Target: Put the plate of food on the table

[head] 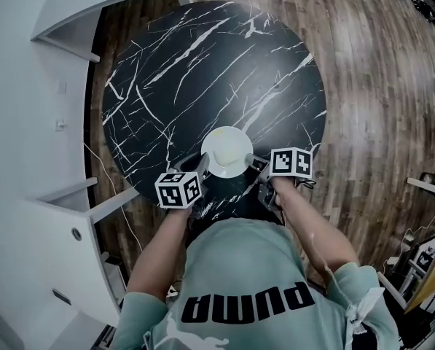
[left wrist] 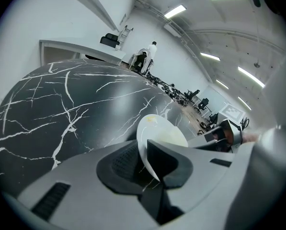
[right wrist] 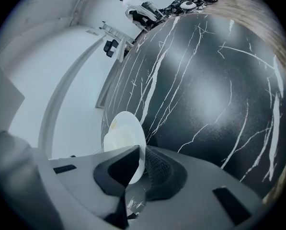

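In the head view, I held the white plate (head: 227,151) between both tools over the near edge of the round black marble tabletop (head: 202,71). My left hand-held gripper (head: 202,169) was at its left rim and my right hand-held gripper (head: 256,163) at its right rim. I could not tell from here whether the plate touched the surface.

In the left gripper view, the jaws were closed on the plate's rim, one pad above and one below. Pale food with a yellowish bit sat on the plate. The tabletop spread out close beneath.

In the right gripper view, those jaws likewise pinched the opposite rim, with the dark marble just behind.

I judged this to be the set-down step, nearly done. The next move called for bringing the plate level onto the marble, well in from the edge. Both grips should then open together so neither side tipped the food.
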Tool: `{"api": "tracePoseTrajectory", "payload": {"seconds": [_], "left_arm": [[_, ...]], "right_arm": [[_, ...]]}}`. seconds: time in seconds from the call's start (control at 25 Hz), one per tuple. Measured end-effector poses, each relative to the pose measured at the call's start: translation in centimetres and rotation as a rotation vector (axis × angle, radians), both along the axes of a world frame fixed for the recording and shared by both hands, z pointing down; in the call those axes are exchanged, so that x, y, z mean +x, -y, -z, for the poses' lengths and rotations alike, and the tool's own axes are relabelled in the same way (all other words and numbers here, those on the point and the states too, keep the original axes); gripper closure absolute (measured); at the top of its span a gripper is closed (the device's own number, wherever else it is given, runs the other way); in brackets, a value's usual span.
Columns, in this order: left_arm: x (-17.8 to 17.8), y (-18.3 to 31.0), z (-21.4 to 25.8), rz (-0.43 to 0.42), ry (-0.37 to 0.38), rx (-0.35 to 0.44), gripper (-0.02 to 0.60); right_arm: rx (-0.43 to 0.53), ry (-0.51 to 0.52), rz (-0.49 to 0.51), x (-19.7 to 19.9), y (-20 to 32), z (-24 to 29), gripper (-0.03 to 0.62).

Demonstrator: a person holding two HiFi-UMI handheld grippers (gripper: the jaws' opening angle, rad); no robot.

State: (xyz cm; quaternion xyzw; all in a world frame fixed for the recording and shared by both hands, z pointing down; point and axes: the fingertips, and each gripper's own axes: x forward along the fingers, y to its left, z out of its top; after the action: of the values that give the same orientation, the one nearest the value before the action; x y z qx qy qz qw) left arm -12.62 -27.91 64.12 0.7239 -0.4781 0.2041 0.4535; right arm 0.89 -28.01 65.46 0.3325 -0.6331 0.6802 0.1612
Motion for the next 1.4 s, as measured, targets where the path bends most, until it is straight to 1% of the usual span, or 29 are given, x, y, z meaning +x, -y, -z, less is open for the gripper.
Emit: {"api": "tracePoseTrajectory", "payload": {"seconds": [0.48, 0.88, 1.2, 1.4], "left_arm": [[0.0, 0.4, -1.9, -0.035, 0.056, -0.005, 0.513], [-0.2, 0.5, -3.1, -0.069, 0.136, -0.014, 0.508], [-0.3, 0.8, -3.0, -0.067, 0.152, 0.013, 0.505], [-0.3, 0.8, -3.1, -0.059, 0.144, 0.027, 0.502]], "right_arm": [[0.000, -0.047, 0.011, 0.0, 0.5, -1.5, 0.553], [-0.003, -0.081, 0.015, -0.1, 0.7, -2.2, 0.551], [0.013, -0.091, 0.014, -0.2, 1.0, -2.3, 0.551], [0.031, -0.078, -0.004, -0.2, 1.3, -2.3, 0.553]]}}
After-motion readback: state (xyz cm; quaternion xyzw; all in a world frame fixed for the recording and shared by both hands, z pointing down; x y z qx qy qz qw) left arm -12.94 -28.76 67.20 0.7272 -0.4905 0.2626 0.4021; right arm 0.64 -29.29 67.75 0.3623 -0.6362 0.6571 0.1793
